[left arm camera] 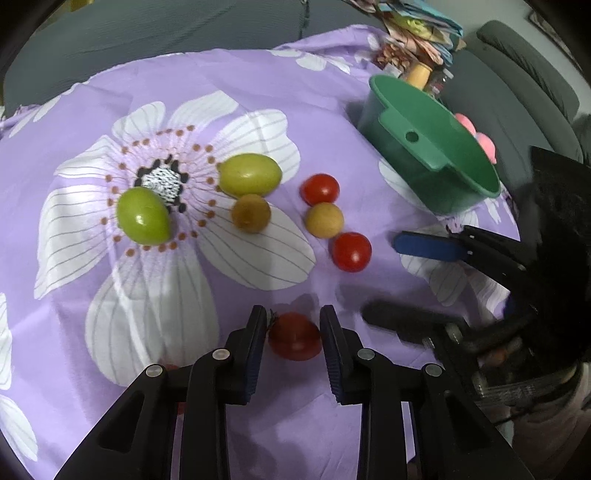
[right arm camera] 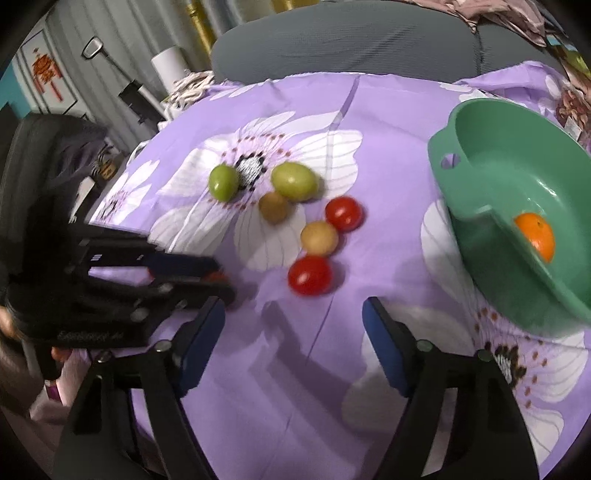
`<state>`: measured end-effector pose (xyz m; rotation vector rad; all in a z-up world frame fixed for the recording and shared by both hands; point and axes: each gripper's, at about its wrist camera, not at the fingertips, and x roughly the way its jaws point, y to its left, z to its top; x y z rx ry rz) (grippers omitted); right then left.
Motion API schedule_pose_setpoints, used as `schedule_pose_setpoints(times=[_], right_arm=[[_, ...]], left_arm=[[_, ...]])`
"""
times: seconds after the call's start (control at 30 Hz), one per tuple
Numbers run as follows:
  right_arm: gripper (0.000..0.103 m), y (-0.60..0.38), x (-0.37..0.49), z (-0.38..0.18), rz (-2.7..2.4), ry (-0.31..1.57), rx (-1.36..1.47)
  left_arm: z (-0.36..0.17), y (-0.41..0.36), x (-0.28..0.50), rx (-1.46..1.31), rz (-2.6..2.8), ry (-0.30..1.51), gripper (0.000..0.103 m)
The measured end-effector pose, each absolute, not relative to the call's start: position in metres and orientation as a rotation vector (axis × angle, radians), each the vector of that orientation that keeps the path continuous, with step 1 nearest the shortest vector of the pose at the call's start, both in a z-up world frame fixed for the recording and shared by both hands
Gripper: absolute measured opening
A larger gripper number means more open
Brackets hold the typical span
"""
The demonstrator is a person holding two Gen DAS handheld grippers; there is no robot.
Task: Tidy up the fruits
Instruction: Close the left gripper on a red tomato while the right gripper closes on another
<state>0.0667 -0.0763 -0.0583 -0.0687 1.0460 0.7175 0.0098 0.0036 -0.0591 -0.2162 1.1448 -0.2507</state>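
My left gripper is shut on a red tomato that rests on the purple flowered cloth. Beyond it lie two more red tomatoes, two tan round fruits and two green fruits. At the right stands a green bowl with an orange inside. My right gripper hovers open over bare cloth, just short of the nearest tomato, nothing between its fingers. In the right wrist view the left gripper sits at the left.
A grey cushioned seat back runs along the far edge of the cloth. A heap of patterned fabric and pink objects lie behind the bowl. Clutter and a white roll stand off the table's left corner.
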Motion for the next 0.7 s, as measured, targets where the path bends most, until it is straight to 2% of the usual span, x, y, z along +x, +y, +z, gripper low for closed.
schedule_pose_setpoints(times=[0.17, 0.27, 0.33, 0.47, 0.57, 0.7], right_arm=[[0.059, -0.068, 0.078, -0.063, 0.706, 1.059, -0.073], [0.056, -0.063, 0.08, -0.064, 0.692, 1.056, -0.114], [0.05, -0.062, 0.084, -0.065, 0.674, 1.058, -0.135], [0.048, -0.06, 0.085, -0.066, 0.662, 1.062, -0.159], [0.035, -0.054, 0.081, -0.07, 0.674, 1.069, -0.191], [0.03, -0.047, 0.08, -0.071, 0.678, 1.064, -0.236]], left_arm=[[-0.058, 0.015, 0.008, -0.253, -0.249, 1.135, 0.03], [-0.056, 0.017, 0.007, -0.261, -0.25, 1.129, 0.03], [-0.057, 0.016, 0.006, -0.265, -0.254, 1.128, 0.03], [-0.058, 0.011, 0.005, -0.25, -0.277, 1.132, 0.03], [-0.061, 0.009, 0.004, -0.245, -0.28, 1.141, 0.03], [-0.064, 0.003, 0.002, -0.202, -0.278, 1.158, 0.03]])
